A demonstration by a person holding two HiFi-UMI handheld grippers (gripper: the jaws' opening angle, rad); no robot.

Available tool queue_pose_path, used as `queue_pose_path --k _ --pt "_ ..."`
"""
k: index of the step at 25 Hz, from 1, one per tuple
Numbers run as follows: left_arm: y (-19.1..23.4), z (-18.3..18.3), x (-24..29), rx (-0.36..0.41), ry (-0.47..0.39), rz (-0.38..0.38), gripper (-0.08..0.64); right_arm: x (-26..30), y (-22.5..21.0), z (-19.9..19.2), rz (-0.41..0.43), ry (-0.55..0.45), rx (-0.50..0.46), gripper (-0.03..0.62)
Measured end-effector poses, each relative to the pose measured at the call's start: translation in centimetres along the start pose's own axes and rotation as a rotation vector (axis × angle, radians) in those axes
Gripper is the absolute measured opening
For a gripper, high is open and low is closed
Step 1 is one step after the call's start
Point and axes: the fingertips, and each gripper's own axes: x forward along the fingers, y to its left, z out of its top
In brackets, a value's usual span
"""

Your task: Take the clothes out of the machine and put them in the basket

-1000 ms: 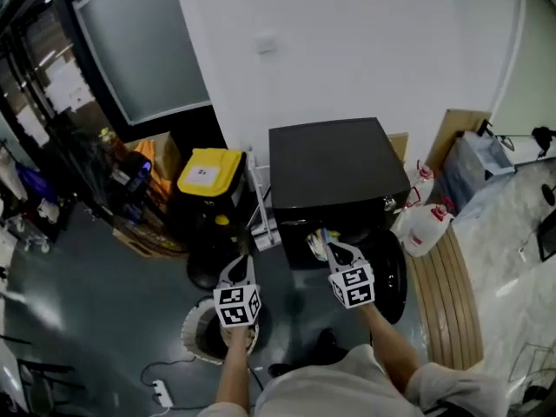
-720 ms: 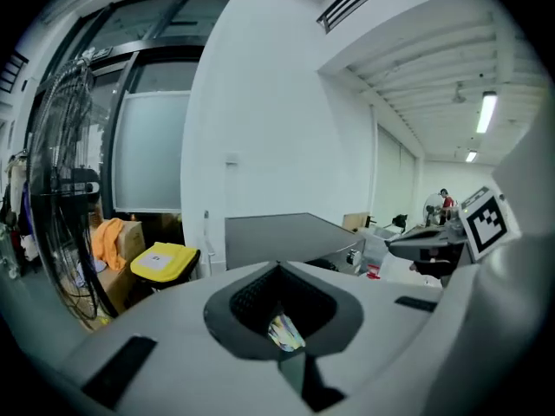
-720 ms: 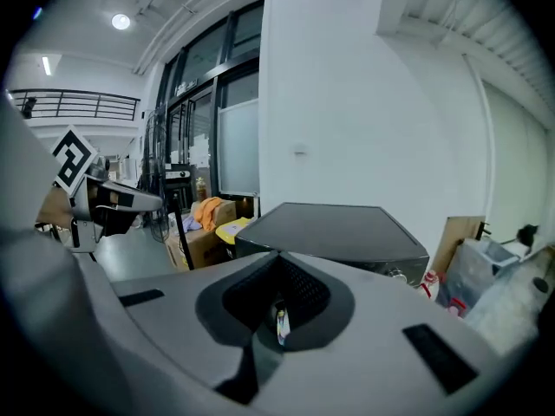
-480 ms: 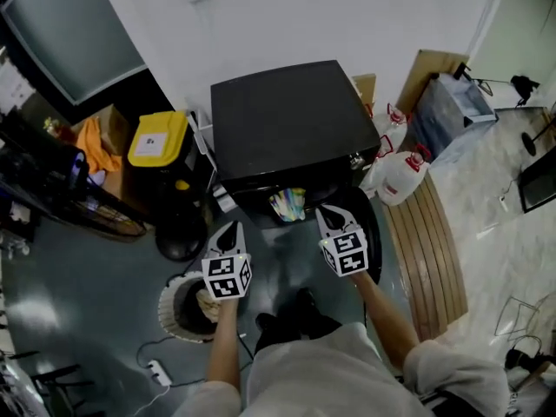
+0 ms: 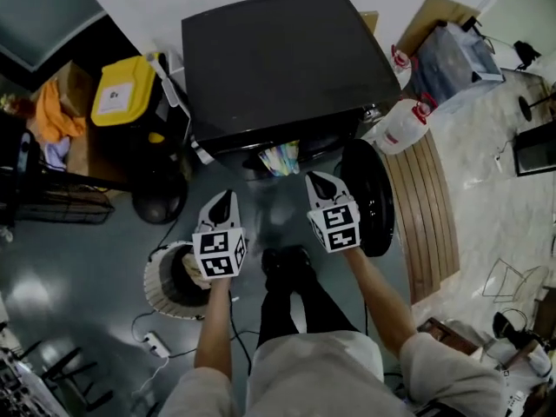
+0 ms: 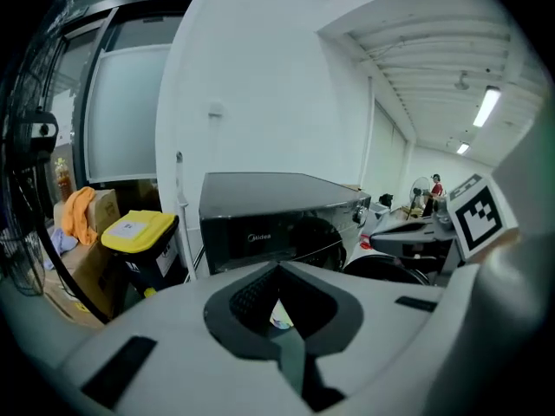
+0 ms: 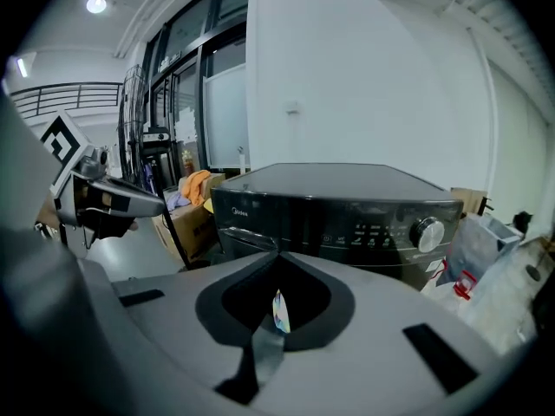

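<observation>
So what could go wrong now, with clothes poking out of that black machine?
The left gripper and right gripper are shut; unless they open, they may shove the colourful clothes back in. The round black door stands open beside the right gripper and could get knocked. The white round basket sits off left, so cloth might drop short.

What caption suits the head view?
Left hand-held gripper and right hand-held gripper, both shut, face an open washing machine holding clothes.

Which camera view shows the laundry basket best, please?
The head view shows it best. It sees the round white basket from above, standing on the floor, partly covered by the left gripper. The left gripper view and the right gripper view both look toward the black machine and show no basket.
</observation>
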Motion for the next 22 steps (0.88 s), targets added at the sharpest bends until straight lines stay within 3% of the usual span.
queue_pose_path --k 14,22 --pt "0.6 -11.4 8.0 -0.019 0.058 -0.032 0.017 8.2 -0.1 -12.2 0.002 0.067 0.016 0.021" --pt "0.8 -16.3 12.6 -0.016 0.051 -0.035 0.017 12.4 -0.3 -18.3 0.028 0.075 0.000 0.021"
